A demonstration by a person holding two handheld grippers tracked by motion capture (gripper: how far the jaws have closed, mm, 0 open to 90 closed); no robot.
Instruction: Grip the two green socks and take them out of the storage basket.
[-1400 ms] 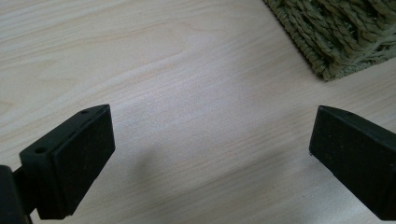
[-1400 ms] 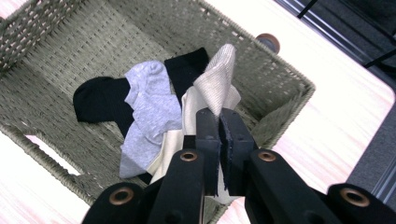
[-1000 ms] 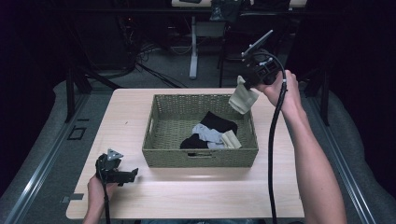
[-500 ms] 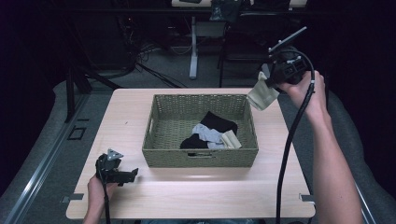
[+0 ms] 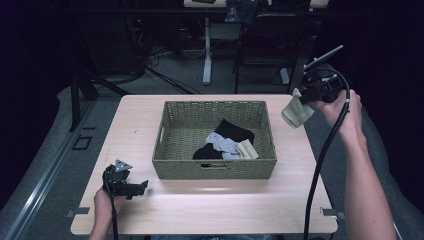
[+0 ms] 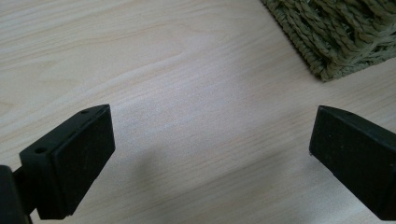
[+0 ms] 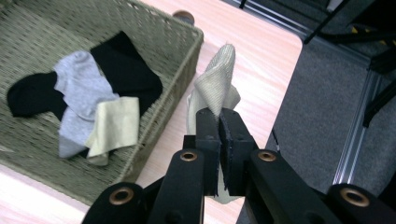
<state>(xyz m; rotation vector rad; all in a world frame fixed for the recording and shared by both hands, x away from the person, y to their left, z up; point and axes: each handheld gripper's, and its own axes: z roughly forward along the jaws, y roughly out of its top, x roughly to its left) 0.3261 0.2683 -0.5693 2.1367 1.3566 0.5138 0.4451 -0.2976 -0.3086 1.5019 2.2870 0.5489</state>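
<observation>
The right gripper (image 7: pixel 219 116), clamped on a beige sock (image 5: pixel 296 112), carries it past the table's (image 5: pixel 300 200) right edge from the basket (image 5: pixel 215 167), seemingly needing a set-down next, while the left gripper (image 6: pixel 210 154) gapes wide.

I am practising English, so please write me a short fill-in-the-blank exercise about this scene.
1. The right tool is shut on a beige ____.
2. The remaining socks lie inside a woven ____.
3. The left tool rests with its jaws ____.
4. The held sock hangs ____ the basket.

Answers: sock; basket; open; outside

beige sock (image 5: pixel 297 113) | olive woven basket (image 5: pixel 215 168) | black tongs (image 7: pixel 219 122)
</observation>
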